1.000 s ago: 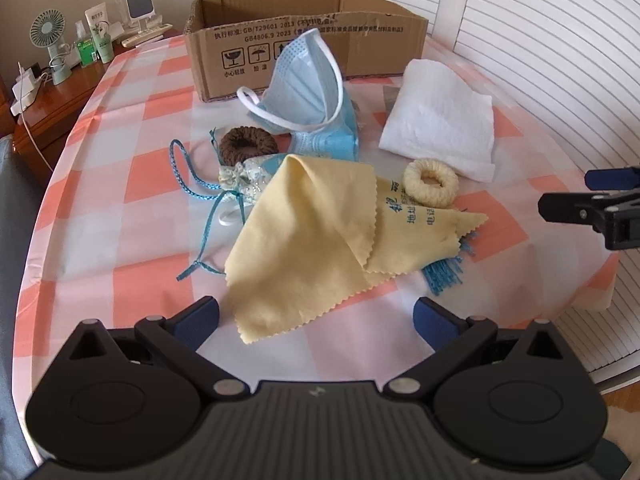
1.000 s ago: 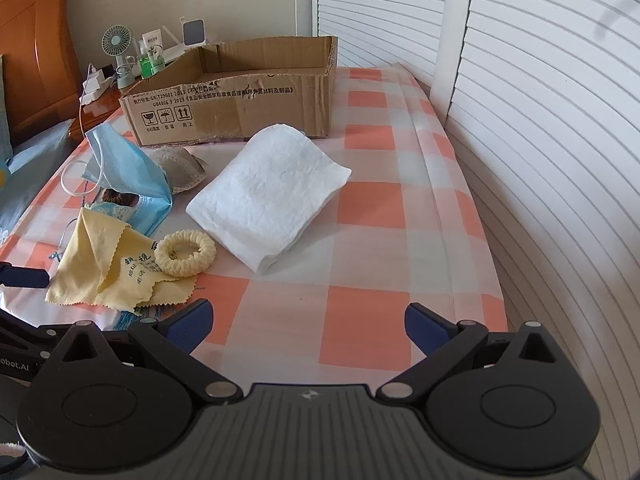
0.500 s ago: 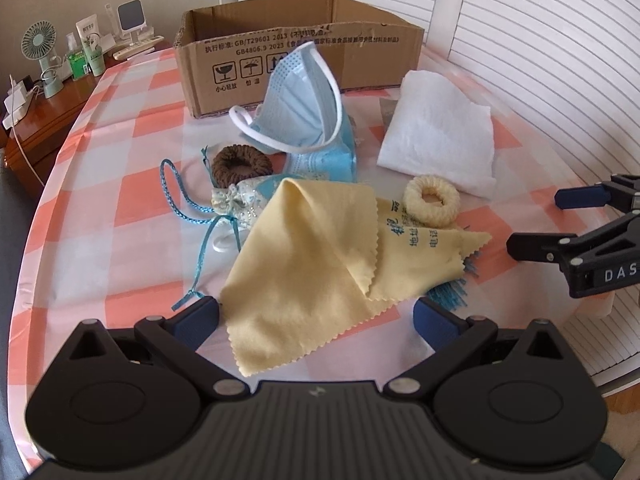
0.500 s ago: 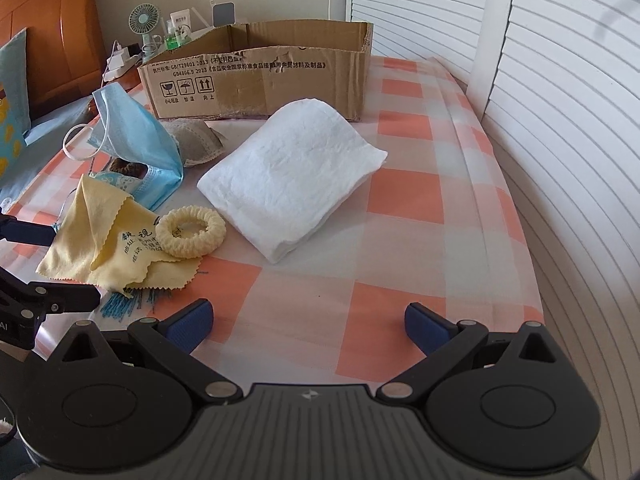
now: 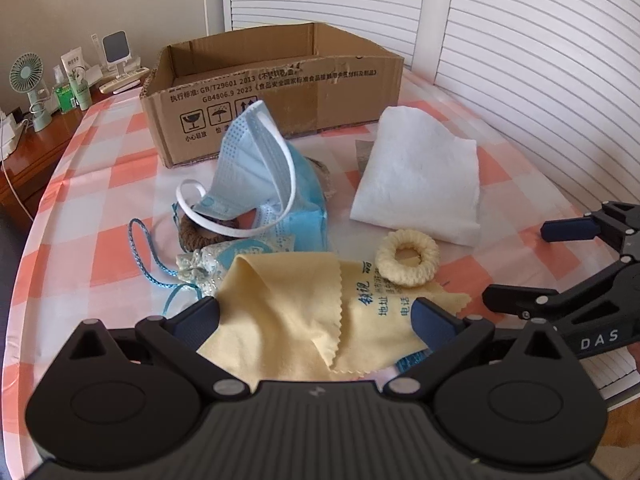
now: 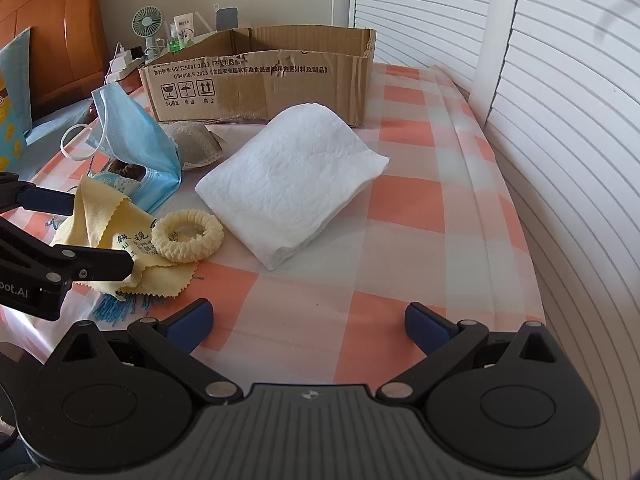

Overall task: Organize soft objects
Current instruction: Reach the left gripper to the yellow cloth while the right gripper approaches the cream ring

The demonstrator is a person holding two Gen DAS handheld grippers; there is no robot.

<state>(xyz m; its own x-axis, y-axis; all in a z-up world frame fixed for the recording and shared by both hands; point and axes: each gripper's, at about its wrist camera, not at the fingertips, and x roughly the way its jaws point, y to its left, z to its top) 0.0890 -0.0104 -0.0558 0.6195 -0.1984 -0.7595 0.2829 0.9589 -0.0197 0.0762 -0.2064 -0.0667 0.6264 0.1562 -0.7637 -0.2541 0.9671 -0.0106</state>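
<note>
Both grippers gape wide, the left gripper low over the yellow cloth, the right gripper empty near the white towel; cardboard box apparently unfilled; all sorting remains.

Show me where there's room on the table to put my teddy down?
Bare cloth lies right of the white towel, up to the shutter doors, and just ahead of the open right gripper. The far-left table edge beside the blue cord is free too. Crowded: face mask, yellow cloth, cream scrunchie, cardboard box.
</note>
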